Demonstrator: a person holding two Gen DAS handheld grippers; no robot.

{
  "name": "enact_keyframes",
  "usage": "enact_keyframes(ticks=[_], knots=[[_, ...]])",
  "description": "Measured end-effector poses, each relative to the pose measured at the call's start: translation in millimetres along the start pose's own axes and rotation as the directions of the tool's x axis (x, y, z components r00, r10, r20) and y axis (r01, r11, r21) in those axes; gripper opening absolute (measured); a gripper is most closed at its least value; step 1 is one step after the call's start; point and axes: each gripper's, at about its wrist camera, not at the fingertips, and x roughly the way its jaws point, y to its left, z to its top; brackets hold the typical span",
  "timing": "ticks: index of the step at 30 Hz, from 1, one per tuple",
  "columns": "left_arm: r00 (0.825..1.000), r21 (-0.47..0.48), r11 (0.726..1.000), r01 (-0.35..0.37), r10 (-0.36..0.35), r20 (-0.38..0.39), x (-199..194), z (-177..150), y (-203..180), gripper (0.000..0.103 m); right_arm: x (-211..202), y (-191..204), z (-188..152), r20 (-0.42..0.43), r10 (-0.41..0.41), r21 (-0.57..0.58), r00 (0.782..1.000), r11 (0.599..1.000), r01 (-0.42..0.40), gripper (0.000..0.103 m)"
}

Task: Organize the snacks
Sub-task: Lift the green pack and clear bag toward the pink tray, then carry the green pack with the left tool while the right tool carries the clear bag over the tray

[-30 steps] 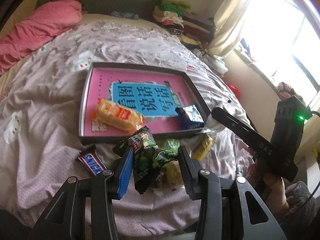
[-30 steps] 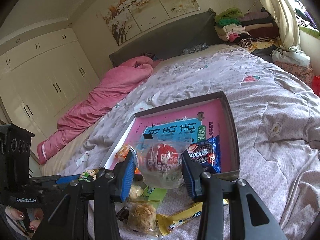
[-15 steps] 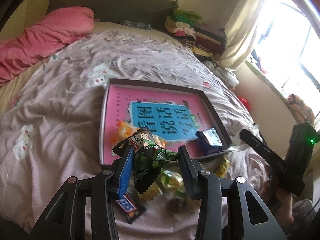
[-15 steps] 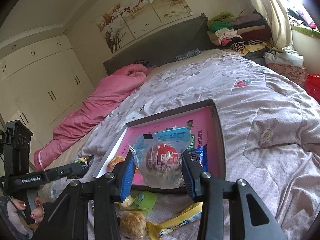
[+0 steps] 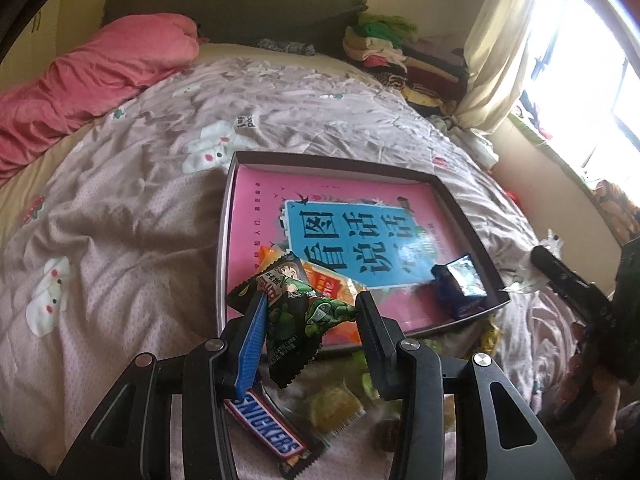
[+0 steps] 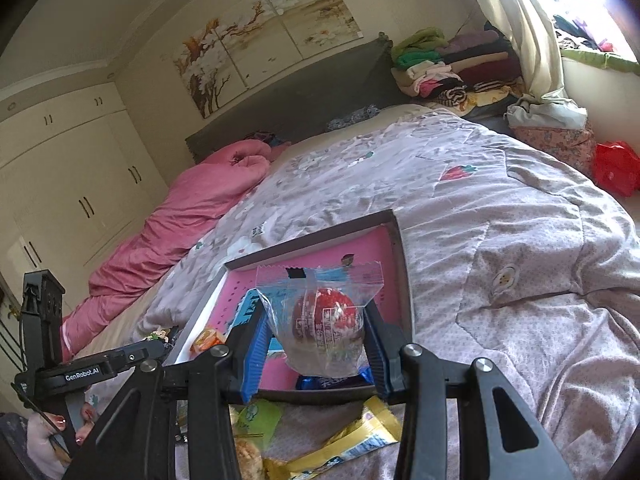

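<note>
A shallow dark-rimmed box [image 5: 224, 240] with a pink and blue printed bottom lies on the bed; it also shows in the right wrist view [image 6: 404, 264]. In it lie an orange snack pack [image 5: 328, 284] and a blue packet [image 5: 460, 288]. My left gripper [image 5: 310, 316] is shut on a dark green cartoon snack packet [image 5: 296, 312], held above the box's near edge. My right gripper [image 6: 316, 328] is shut on a clear bag with a red round snack [image 6: 326, 320], above the box's near right corner.
A Snickers bar [image 5: 268, 432], yellow-green wrapped snacks [image 5: 332, 408] and a yellow packet [image 6: 360, 440] lie on the quilt before the box. A pink duvet [image 5: 92, 72] lies at the far left. Folded clothes [image 6: 448, 68] are stacked by the curtain.
Both grippers have risen and moved forward over the box's near edge with their snacks. The left view has shifted left, so the box sits further right.
</note>
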Motion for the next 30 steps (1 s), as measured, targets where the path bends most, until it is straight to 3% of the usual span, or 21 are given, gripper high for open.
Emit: enact_keyframes(ticks=[30], knots=[[0.999,0.000,1.000,-0.006,0.006,-0.050,52,1,8,0.045,21,-12,-5,-0.050,-0.045,0.008,0.998,0.999,0.045,0.044]])
